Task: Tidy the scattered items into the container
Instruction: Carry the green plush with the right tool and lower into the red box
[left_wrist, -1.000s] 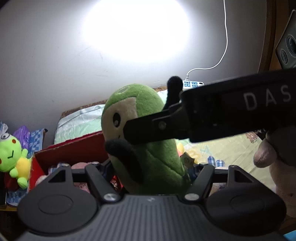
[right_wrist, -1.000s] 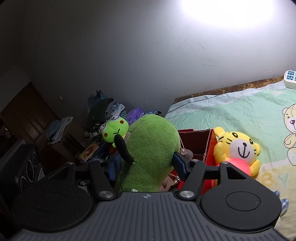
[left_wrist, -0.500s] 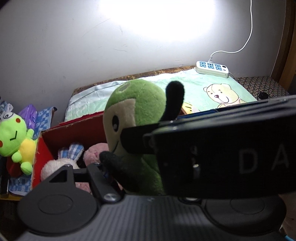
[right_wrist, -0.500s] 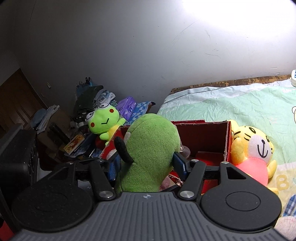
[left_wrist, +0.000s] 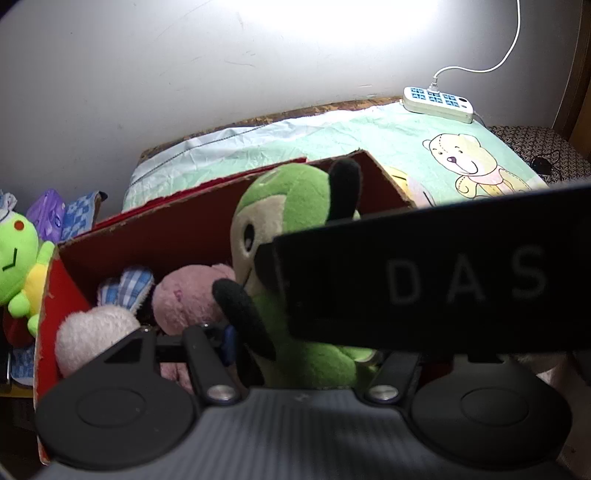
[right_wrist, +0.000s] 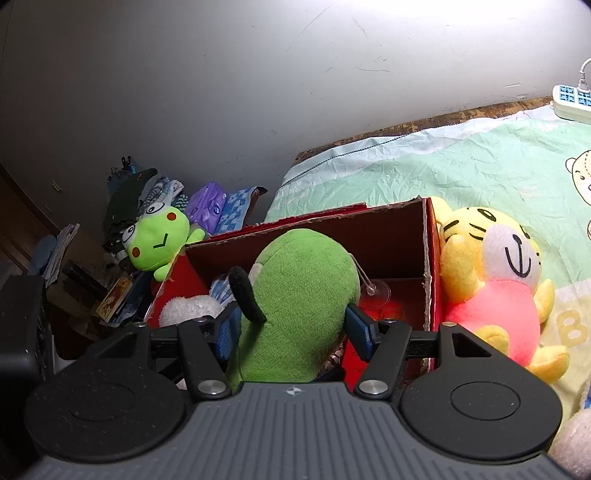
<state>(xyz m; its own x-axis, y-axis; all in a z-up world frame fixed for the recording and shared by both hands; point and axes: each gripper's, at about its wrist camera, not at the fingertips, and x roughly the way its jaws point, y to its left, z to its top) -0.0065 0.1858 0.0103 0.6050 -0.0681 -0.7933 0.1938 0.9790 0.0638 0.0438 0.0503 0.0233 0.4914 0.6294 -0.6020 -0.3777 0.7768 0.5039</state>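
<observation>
Both grippers hold the green plush with black ears (right_wrist: 303, 295). My right gripper (right_wrist: 295, 328) is shut on its body, its blue pads (right_wrist: 356, 328) pressing both sides, over the open red cardboard box (right_wrist: 430, 258). In the left wrist view the plush (left_wrist: 291, 206) sits in my left gripper (left_wrist: 306, 347), low inside the box (left_wrist: 147, 236). The right gripper's black body crosses in front and hides the left gripper's right finger. A pink plush (left_wrist: 192, 295) and a white plush with checked ears (left_wrist: 96, 332) lie in the box.
A yellow tiger plush in pink (right_wrist: 491, 288) leans on the box's right wall on the green bedsheet (right_wrist: 461, 166). A bright green frog plush (right_wrist: 155, 243) sits left of the box among clutter. A white power strip (left_wrist: 437, 103) lies by the wall.
Both grippers have lowered the green plush from above the box down into it. The cameras now look down into the box, and the plush sits beside the pink one.
</observation>
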